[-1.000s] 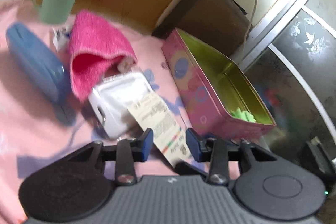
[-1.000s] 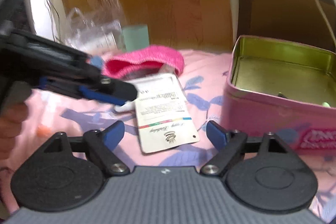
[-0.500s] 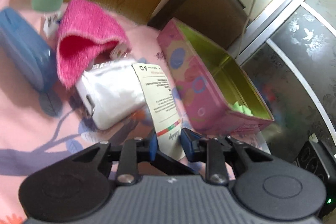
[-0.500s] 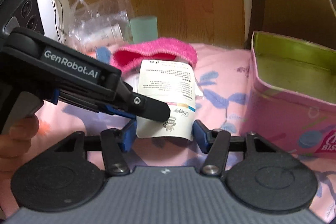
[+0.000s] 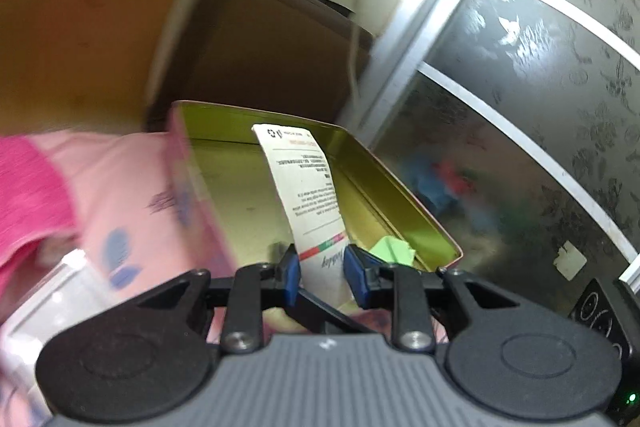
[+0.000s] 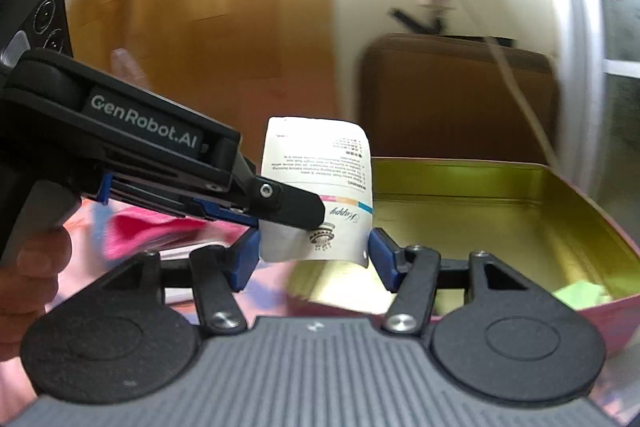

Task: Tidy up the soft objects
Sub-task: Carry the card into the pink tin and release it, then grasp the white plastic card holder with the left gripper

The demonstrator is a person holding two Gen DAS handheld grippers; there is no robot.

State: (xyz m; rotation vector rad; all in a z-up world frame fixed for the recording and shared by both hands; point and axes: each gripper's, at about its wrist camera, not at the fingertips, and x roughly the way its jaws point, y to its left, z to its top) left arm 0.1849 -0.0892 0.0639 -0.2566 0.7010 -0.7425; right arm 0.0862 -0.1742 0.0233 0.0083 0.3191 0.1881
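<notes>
A white packet with a printed label card point(image 5: 308, 187) stands up between both grippers, raised over the near edge of the open pink tin point(image 5: 384, 171). My left gripper point(image 5: 323, 277) is shut on its lower end. In the right wrist view the same packet point(image 6: 320, 163) sits across my right gripper point(image 6: 314, 255), whose blue pads press on its two side edges, while the left gripper point(image 6: 288, 215) pinches it from the left. The tin point(image 6: 520, 195) lies just behind, with a green soft piece point(image 6: 580, 293) in its near corner. A pink towel point(image 6: 136, 231) lies blurred on the left.
A pink flowered cloth point(image 5: 132, 187) covers the surface. A white pouch point(image 5: 48, 291) lies at the lower left. A brown padded seat back point(image 6: 460, 95) stands behind the tin, a patterned glass door point(image 5: 520, 107) to its right. A person's hand point(image 6: 32, 267) holds the left gripper.
Both grippers closed on the packet and lifted it off the cloth, carrying it right toward the tin. The towel and pouch slid off to the left of both views.
</notes>
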